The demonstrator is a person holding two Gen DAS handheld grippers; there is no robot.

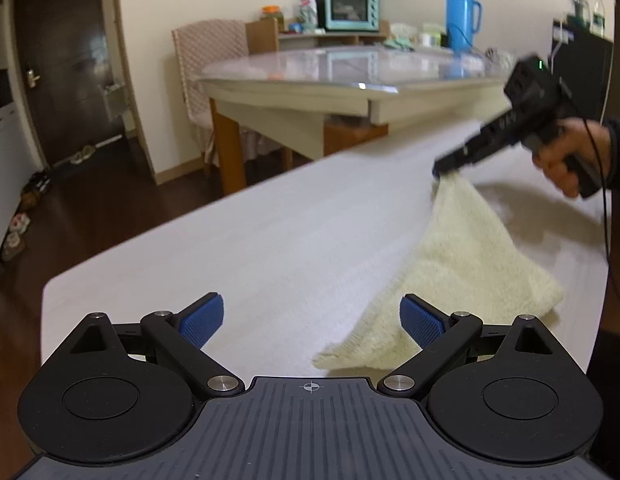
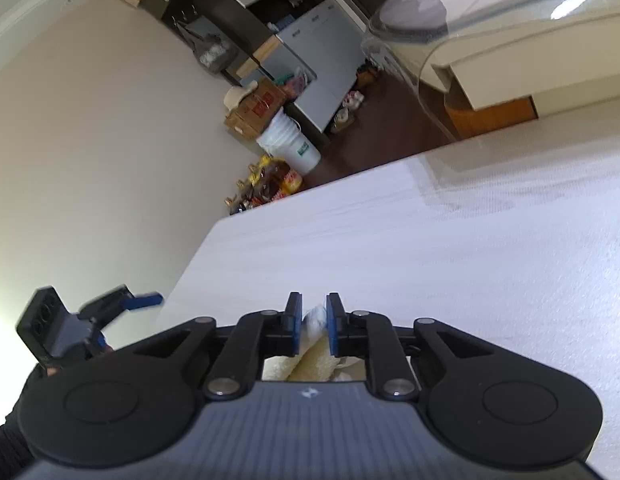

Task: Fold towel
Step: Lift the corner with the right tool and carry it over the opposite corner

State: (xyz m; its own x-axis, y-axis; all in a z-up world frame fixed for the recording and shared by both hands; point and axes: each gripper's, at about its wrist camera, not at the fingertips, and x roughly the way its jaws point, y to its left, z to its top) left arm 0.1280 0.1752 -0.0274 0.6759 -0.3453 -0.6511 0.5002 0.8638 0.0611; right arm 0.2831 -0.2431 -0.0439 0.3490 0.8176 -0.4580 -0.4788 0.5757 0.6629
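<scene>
Towel (image 1: 462,264) lies partly spread on the white table (image 1: 269,240), one corner raised by the right gripper (image 1: 440,172), whose jaws are nearly closed with that cream corner between the pads. Left gripper (image 1: 312,320) hangs wide open and empty, near the towel's closest corner. Folding looks mid-step: next, the raised corner probably needs carrying over and laying down squarely.

You were working in a lived-in home dining room: glass-topped dining table (image 1: 342,68), teal toaster oven (image 1: 352,9), blue thermos (image 1: 462,16), shoes (image 1: 81,154) by the dark door (image 1: 61,60), white bucket (image 2: 289,142) and cardboard boxes (image 2: 255,110).
</scene>
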